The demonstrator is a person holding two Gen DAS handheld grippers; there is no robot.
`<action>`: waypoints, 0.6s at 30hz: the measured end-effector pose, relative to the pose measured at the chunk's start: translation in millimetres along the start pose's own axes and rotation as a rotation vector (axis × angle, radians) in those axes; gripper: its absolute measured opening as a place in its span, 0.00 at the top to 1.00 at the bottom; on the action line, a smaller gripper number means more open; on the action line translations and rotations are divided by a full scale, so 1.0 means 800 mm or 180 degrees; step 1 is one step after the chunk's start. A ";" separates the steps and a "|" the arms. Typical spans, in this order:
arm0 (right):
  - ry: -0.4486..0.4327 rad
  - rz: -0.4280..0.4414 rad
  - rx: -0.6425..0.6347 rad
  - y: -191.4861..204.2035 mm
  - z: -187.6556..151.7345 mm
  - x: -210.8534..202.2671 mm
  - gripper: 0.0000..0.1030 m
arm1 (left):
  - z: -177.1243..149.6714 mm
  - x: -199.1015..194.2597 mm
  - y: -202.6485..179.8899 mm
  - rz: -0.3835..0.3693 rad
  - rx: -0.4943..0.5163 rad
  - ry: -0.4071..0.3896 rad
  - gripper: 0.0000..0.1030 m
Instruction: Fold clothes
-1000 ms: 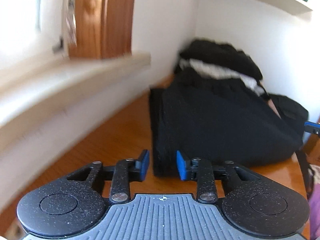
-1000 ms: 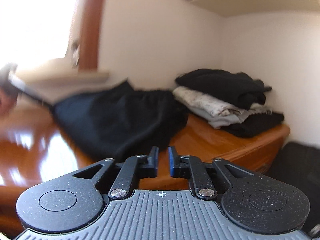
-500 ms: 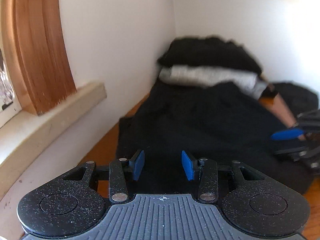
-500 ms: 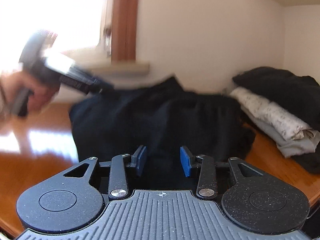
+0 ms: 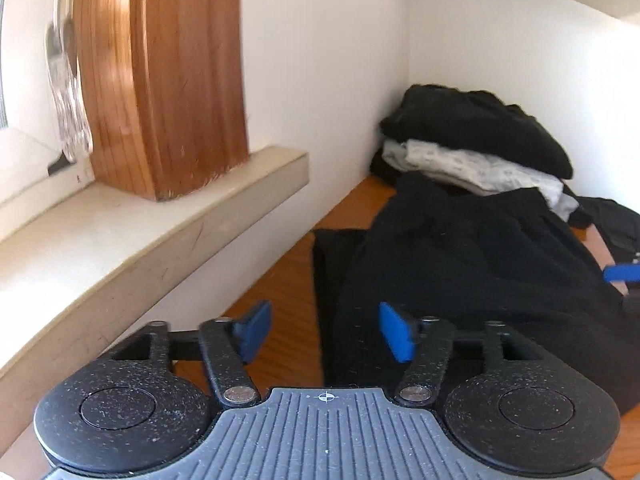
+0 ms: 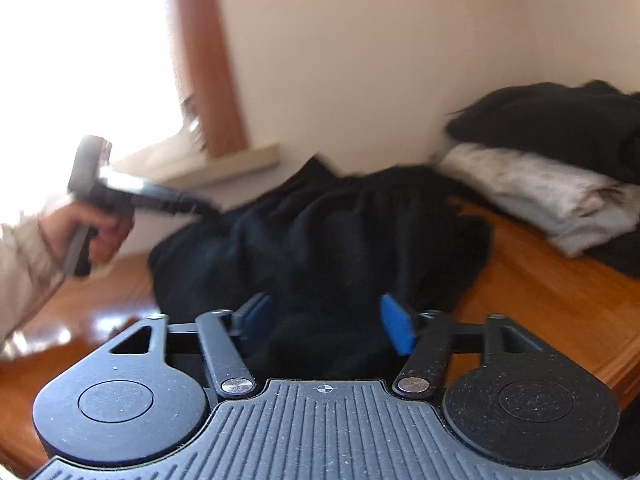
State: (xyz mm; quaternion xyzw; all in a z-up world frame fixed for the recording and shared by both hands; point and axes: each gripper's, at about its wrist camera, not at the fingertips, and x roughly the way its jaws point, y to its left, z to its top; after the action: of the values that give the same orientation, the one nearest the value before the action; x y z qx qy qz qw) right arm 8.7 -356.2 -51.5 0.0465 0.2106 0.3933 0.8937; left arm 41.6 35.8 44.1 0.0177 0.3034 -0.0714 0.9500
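Since a second ago both my grippers spread wider. Left gripper [image 5: 324, 332] and right gripper [image 6: 326, 326] are opening, ungrasping; black garment [image 6: 340, 232] lies at 12 o'clock on the table [image 6: 540, 292]. Judged step: reaching; next, pinch an edge.

No words, brand names, labels or numbers can be read in either wrist view. The only mark is a small white crosshair printed at the top middle of each gripper's ribbed grey body.
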 end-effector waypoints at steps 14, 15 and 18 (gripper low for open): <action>0.0464 -0.0391 0.0480 -0.047 0.034 0.063 0.17 | 0.009 0.082 0.059 -0.0897 -0.0454 0.0421 0.18; 0.0495 -0.0393 0.0441 -0.045 0.035 0.069 0.17 | 0.010 0.085 0.058 -0.0932 -0.0418 0.0427 0.18; 0.0529 -0.0407 0.0246 -0.034 0.036 0.087 0.17 | 0.014 0.092 0.053 -0.1032 -0.0340 0.0459 0.19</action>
State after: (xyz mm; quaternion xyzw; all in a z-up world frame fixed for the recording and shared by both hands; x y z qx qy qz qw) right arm 81.3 -321.9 -56.0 0.0345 0.3016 0.3297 0.8940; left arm 113.7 67.4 10.4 -0.0769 0.3729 -0.2060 0.9014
